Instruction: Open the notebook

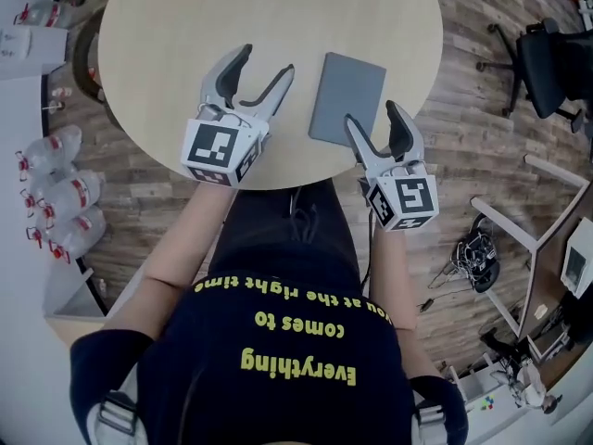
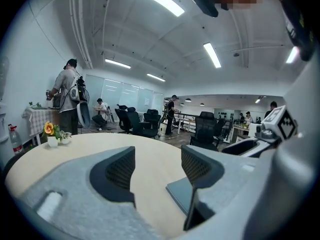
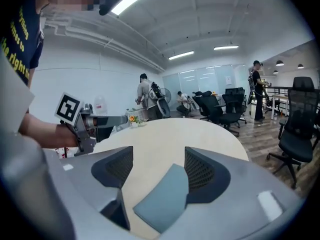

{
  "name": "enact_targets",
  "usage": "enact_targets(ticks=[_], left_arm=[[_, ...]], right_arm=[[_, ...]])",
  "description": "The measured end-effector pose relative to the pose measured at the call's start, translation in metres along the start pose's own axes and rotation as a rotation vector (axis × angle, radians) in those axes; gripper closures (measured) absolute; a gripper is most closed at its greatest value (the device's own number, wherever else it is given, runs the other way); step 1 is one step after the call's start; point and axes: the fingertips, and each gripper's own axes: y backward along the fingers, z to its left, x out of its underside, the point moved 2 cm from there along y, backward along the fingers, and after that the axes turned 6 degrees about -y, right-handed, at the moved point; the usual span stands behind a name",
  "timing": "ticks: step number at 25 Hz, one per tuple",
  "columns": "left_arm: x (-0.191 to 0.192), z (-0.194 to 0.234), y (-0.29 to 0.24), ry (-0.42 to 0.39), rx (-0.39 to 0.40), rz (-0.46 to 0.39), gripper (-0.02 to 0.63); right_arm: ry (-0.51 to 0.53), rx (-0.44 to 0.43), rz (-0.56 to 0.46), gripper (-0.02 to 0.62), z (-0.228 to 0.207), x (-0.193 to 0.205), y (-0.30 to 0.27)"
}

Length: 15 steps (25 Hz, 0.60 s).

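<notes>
Hovering over the tabletop (image 1: 185, 26), your left gripper (image 1: 265, 63) was wide open and held nothing. The grey notebook (image 1: 347, 98) lay flat and closed just to its right, near the tabletop's front edge. Your right gripper (image 1: 373, 115) was open and empty too, at the notebook's near right corner. To do this well, I think you needed to hold the notebook down with the left one, then catch only the top cover with the right and lift slowly.

Navy short-sleeved T-shirt (image 1: 278, 387), yellow lettering across the front, grey left tool (image 1: 265, 60), grey right tool (image 1: 372, 113), black-and-white marker cube on each
</notes>
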Motion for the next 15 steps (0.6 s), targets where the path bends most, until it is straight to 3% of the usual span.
enact_targets(ticks=[8,15], left_arm=[[0.039,0.002,-0.002,0.031,0.035,0.079,0.316],[0.061,0.004,0.002,0.049,0.043,0.115,0.321]], right_arm=[[0.091,-0.072,0.241,0.306,0.024,0.105,-0.043],[0.324,-0.067,0.382,0.373,0.04,0.16,-0.06]])
